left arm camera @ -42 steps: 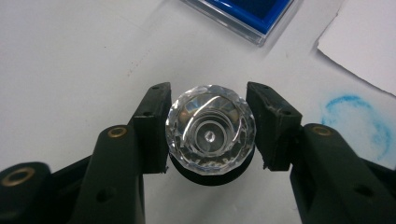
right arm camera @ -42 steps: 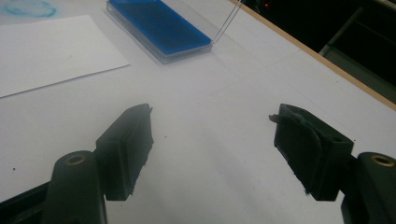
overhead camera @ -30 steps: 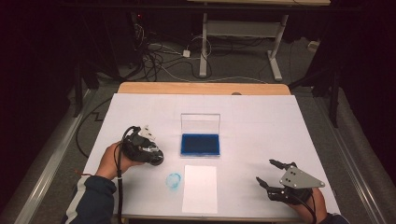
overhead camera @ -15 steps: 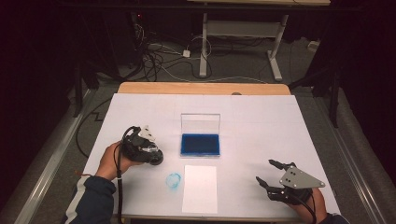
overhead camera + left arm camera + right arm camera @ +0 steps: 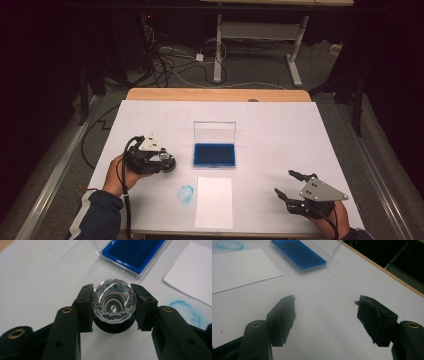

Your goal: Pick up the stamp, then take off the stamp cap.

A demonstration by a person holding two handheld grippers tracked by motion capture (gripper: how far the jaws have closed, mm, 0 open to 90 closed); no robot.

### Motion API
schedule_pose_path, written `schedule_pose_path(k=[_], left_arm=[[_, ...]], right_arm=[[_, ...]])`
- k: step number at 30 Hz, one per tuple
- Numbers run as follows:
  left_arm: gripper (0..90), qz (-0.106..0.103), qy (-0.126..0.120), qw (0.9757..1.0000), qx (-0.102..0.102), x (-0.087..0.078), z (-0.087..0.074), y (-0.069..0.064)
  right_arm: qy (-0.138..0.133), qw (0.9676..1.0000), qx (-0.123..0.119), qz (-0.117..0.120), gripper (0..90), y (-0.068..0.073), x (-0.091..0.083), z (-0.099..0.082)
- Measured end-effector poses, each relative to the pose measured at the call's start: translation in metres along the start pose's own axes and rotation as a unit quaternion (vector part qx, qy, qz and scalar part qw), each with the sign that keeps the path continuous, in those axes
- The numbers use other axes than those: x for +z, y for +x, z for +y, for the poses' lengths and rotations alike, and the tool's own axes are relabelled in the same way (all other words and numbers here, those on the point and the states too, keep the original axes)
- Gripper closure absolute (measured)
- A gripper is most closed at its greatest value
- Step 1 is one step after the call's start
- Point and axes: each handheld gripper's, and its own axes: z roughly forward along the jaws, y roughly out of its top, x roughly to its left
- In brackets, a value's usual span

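White table: left gripper clamps the faceted stamp at 9 o'clock of the ink pad; right gripper half-open, empty. Keep the stamp level when inking.

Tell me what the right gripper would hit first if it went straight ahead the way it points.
Probably the blue ink pad in its clear open case; the right gripper has only bare white table cover before that. Depth is hard to judge.
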Motion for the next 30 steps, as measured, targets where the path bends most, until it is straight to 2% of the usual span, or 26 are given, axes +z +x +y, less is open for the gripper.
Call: schedule_pose_path(k=[4, 7, 9, 11, 15, 18, 20, 23, 26, 28, 30], left_arm=[[54.4, -0.007, -0.036, 0.9993, 0.002, -0.005, -0.002, -0.001], [54.4, -0.013, -0.048, 0.9987, 0.010, -0.007, -0.003, -0.004], [54.4, -0.020, -0.043, 0.9987, 0.016, -0.007, -0.003, -0.006], [54.4, -0.015, -0.038, 0.9989, 0.022, -0.007, -0.002, -0.009], [54.4, -0.027, -0.026, 0.9987, 0.036, -0.005, 0.003, -0.015], [54.4, -0.026, -0.019, 0.9983, 0.049, -0.008, 0.011, -0.021], [54.4, -0.036, -0.010, 0.9976, 0.059, -0.011, 0.018, -0.026], [54.5, -0.033, 0.025, 0.9954, 0.087, -0.015, 0.030, -0.032], [54.4, -0.043, 0.025, 0.9934, 0.103, -0.021, 0.040, -0.042], [54.5, -0.052, 0.022, 0.9922, 0.111, -0.022, 0.046, -0.050], [54.5, -0.054, 0.026, 0.9901, 0.127, -0.019, 0.051, -0.058]], right_arm=[[-0.001, 1.0000, 0.002, -0.002, 30.7, -0.001, 0.000, 0.000], [-0.004, 1.0000, 0.006, -0.003, 30.4, -0.002, 0.001, 0.000], [-0.003, 1.0000, 0.005, -0.004, 30.4, -0.001, 0.001, 0.001], [-0.002, 1.0000, 0.003, -0.003, 30.4, -0.001, 0.002, 0.001], [-0.001, 1.0000, -0.001, 0.001, 30.4, 0.001, 0.003, 0.002], [-0.001, 1.0000, -0.005, 0.006, 30.3, 0.003, 0.004, 0.003], [-0.003, 0.9999, -0.006, 0.011, 30.4, 0.003, 0.006, 0.004], [-0.003, 0.9997, -0.008, 0.021, 30.3, 0.004, 0.010, 0.006], [-0.008, 0.9989, -0.010, 0.045, 30.3, 0.007, 0.016, 0.014], [-0.014, 0.9984, -0.010, 0.054, 30.0, 0.009, 0.019, 0.018], [-0.019, 0.9972, -0.004, 0.073, 27.6, 0.012, 0.024, 0.024]])
